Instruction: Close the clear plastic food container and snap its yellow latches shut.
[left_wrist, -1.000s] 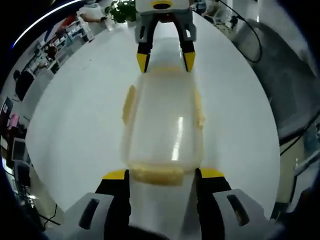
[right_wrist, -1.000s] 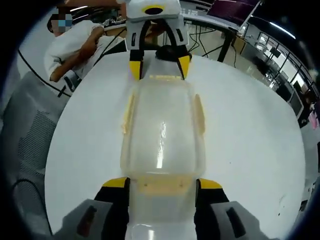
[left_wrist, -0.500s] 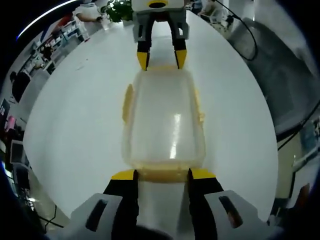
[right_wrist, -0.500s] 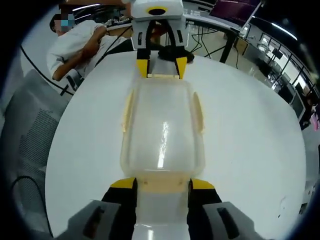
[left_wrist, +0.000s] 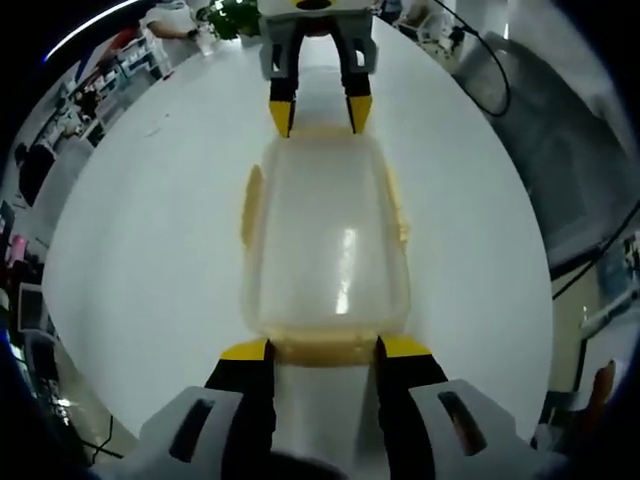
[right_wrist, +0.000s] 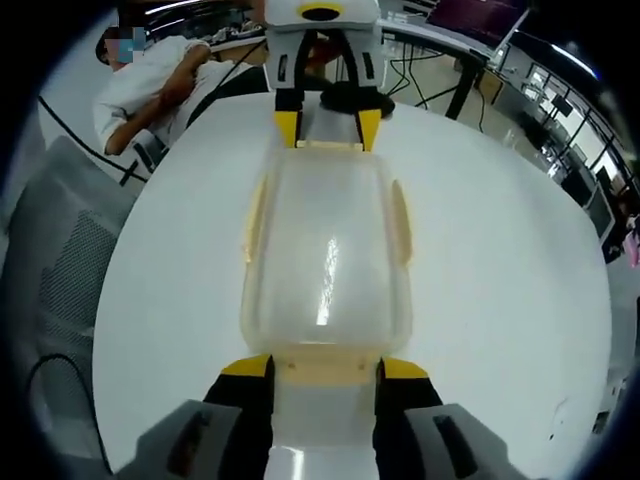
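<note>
Clear plastic food container (left_wrist: 325, 240) (right_wrist: 325, 250) lies lengthwise on the round white worktop (left_wrist: 140, 230) (right_wrist: 500, 260), lid on. Nothing visible inside through the clear lid; a light glare streak runs along the top.

Yellow latches: one on each long side (left_wrist: 251, 203) (right_wrist: 256, 218), lying against the walls; whether they are fully snapped cannot be told. One yellow latch at each short end.

Left gripper (left_wrist: 325, 348): in the left gripper view its two yellow-tipped jaws rise from the bottom and sit either side of the near end latch (left_wrist: 325, 350), touching or just beside it, jaws narrowed around that latch. It also appears at the far end in the right gripper view (right_wrist: 328, 130), pointing down at the container's end.

Right gripper (right_wrist: 325, 368): same pose at the opposite end, jaws narrowed around the end latch (right_wrist: 325, 368) nearest its camera. Seen from the left gripper view it stands at the far end (left_wrist: 320, 115), tips against the container's far edge.

Behind the worktop in the right gripper view: a person in a white top (right_wrist: 160, 85), leaning on a desk.
</note>
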